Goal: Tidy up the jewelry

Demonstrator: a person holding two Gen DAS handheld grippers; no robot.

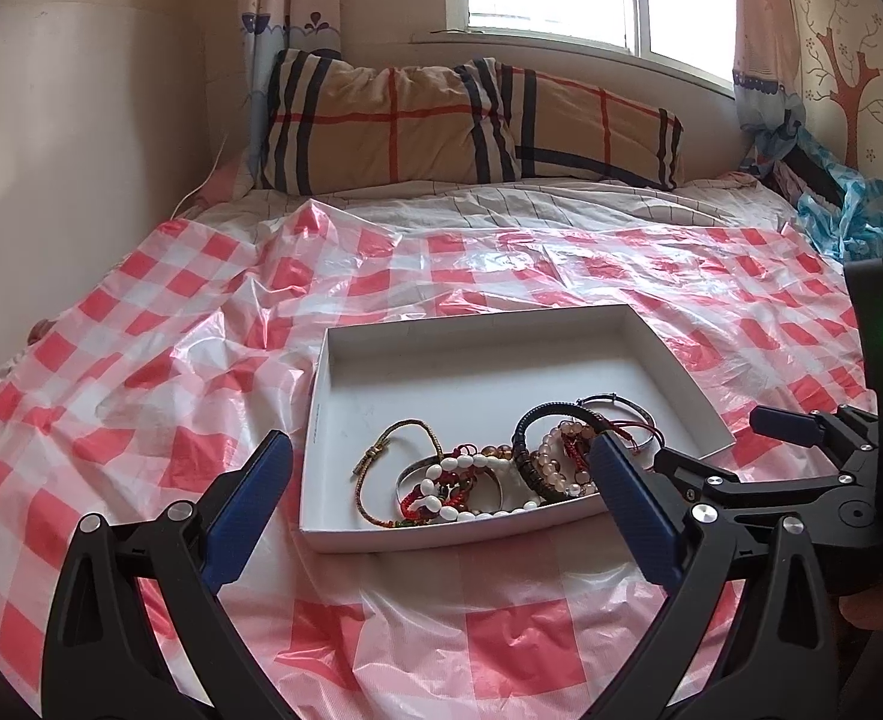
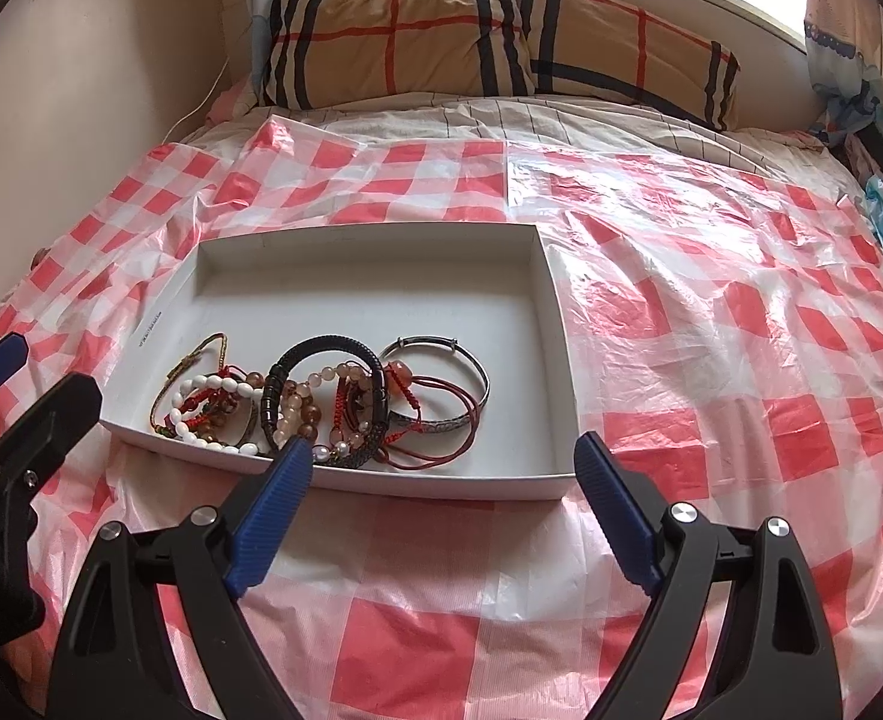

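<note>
A checked plastic sheet (image 2: 711, 324) covers the bed. Both grippers, left (image 1: 441, 480) and right (image 2: 441, 474), hang released, empty. Tangled bracelets (image 2: 321, 402) in the white box (image 2: 381, 252) look light, snaggy; hook the stiff bangle (image 2: 471, 384).

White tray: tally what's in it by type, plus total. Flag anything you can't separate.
In the white tray, as far as the tangle lets me separate:
Beaded bracelets: 3, white, peach, brown
Black ribbed bangle: 1
Metal bangles: 2, one at the right, one under the white beads
Olive cord bracelet: 1
Red cord bracelets: 2 at least, tangled
Total: about 9
</note>
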